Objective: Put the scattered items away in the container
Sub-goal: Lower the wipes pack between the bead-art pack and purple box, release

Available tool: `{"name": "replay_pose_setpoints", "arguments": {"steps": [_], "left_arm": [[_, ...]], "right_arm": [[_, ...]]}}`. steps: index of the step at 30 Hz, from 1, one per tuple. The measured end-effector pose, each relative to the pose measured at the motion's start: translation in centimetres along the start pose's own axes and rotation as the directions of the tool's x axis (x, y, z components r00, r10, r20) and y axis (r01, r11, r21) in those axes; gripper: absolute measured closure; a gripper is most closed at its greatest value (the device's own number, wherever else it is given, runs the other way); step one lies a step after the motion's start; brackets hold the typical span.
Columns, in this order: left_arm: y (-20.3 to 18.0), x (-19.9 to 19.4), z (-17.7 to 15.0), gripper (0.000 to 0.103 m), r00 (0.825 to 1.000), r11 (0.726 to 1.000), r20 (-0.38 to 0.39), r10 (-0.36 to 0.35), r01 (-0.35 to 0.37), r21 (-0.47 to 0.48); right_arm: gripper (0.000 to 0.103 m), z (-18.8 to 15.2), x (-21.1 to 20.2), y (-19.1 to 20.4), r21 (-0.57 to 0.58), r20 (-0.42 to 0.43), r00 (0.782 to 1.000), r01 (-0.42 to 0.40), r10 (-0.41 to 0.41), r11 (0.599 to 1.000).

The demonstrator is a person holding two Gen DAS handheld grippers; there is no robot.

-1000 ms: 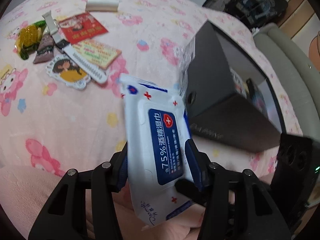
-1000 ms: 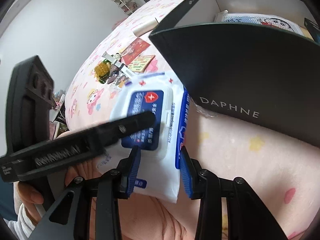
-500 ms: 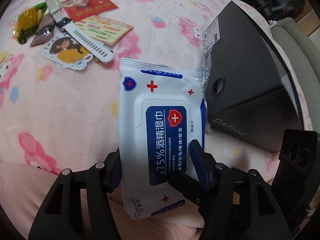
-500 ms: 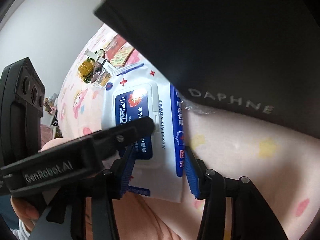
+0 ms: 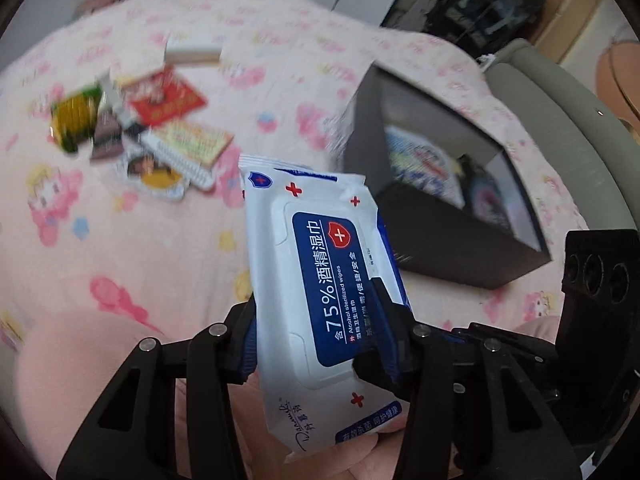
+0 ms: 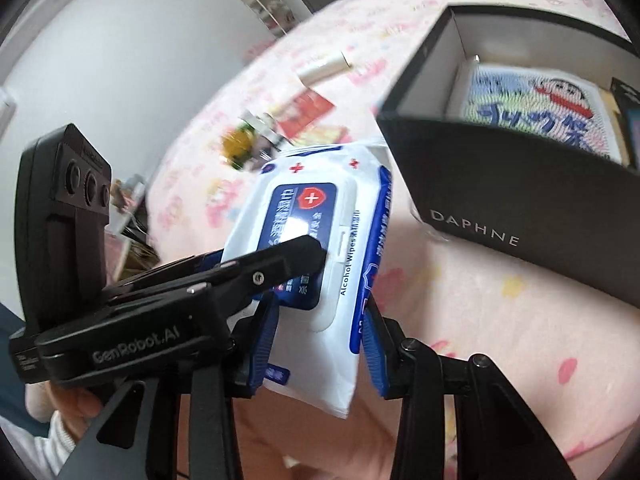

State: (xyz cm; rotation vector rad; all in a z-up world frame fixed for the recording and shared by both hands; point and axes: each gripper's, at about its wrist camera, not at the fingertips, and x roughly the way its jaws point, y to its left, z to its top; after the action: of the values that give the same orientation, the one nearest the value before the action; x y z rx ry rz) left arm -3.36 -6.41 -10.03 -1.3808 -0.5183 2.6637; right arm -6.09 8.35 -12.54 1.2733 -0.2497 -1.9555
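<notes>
A white and blue pack of alcohol wipes point(image 5: 320, 248) hangs in the air above the pink bedspread, just left of an open black box point(image 5: 440, 232). My left gripper point(image 5: 316, 320) has its blue pads on the pack's two long sides, and its jaws are closing on it. My right gripper point(image 6: 320, 336) clamps the same pack point(image 6: 320, 208) near its lower end, jaws also closing. The left gripper's fingers point(image 6: 280, 256) cross in front of the pack in the right wrist view. The box point(image 6: 520, 184) stands to the right, its top open.
Loose items lie at the far left of the bed: a yellow-green packet point(image 5: 74, 120), a red card point(image 5: 168, 100), a white tube point(image 5: 192, 50), a white strap point(image 5: 172, 156) and a sticker point(image 5: 154, 172). A cartoon-printed item point(image 6: 532, 108) lies inside the box. A grey bed edge point(image 5: 560, 120) runs behind.
Both grippers have risen with the wipes pack, lifting it off the bedspread. The box's inside has come back into view. The jaws stand tighter on the pack than half a second ago.
</notes>
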Motion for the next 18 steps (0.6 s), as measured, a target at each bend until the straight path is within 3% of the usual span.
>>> {"name": "replay_pose_setpoints", "arguments": {"steps": [9, 12, 18], "left_arm": [[-3.3, -5.4, 2.5, 0.056, 0.989, 0.999, 0.143, -0.046, 0.042, 0.030], [-4.3, -5.4, 3.2, 0.056, 0.987, 0.998, 0.152, -0.057, 0.050, 0.048], [-6.9, -2.6, 5.5, 0.056, 0.987, 0.989, 0.096, -0.128, 0.119, 0.093]], "right_arm": [[0.067, 1.7, -5.9, 2.2, -0.021, 0.128, 0.990, -0.059, 0.061, 0.998], [0.067, 2.1, -7.3, 1.8, -0.030, 0.154, 0.987, -0.052, 0.056, 0.998], [0.067, 3.5, -8.7, -0.2, -0.018, 0.199, 0.980, -0.003, 0.007, 1.000]]}}
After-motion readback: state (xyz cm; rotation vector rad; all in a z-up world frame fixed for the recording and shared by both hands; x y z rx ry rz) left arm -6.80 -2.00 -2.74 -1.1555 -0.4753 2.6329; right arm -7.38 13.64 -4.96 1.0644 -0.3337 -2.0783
